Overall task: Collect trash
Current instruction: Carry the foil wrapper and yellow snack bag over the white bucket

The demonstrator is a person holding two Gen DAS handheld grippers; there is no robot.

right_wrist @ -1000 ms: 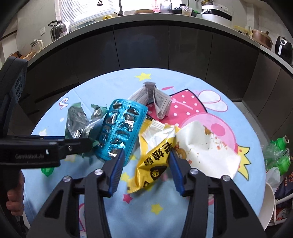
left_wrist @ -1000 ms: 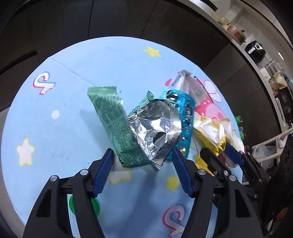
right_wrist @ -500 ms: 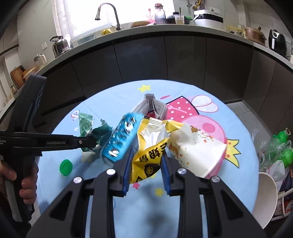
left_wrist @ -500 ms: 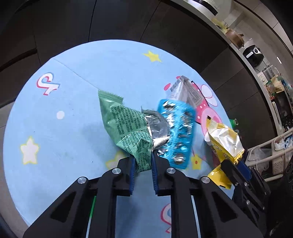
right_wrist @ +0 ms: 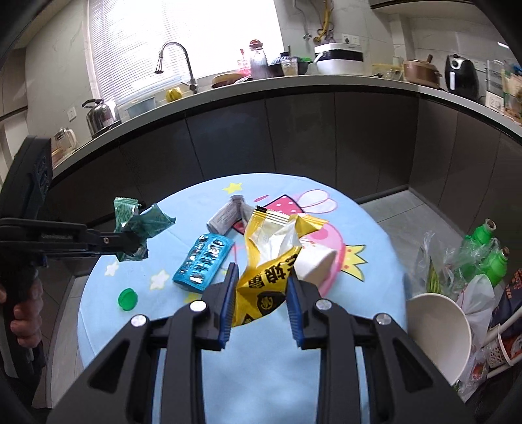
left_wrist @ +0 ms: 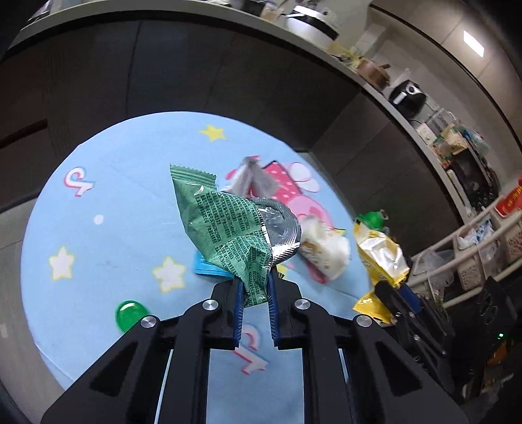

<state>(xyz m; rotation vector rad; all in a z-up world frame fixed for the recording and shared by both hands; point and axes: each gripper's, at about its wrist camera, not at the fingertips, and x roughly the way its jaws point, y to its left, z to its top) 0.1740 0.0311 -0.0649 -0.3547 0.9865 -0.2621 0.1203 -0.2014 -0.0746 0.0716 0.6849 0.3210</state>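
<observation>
A round bench (right_wrist: pixel 372 234) with a light-blue cartoon cover of stars and a pink figure stands on a grey tiled floor (right_wrist: pixel 421 208). Behind it curves a run of dark cabinets (right_wrist: pixel 293 137) under a pale worktop (right_wrist: pixel 326 80). On the worktop sit a chrome tap (right_wrist: pixel 176 62), a steel kettle (right_wrist: pixel 99 114), a white cooker (right_wrist: pixel 339 58), a brown pot (right_wrist: pixel 421 71) and a black air fryer (right_wrist: pixel 460 76). A bright window with blinds (right_wrist: pixel 182 36) lights the pale tiled wall (right_wrist: pixel 385 22). A ceiling light (left_wrist: pixel 473 42) glows in the left wrist view
</observation>
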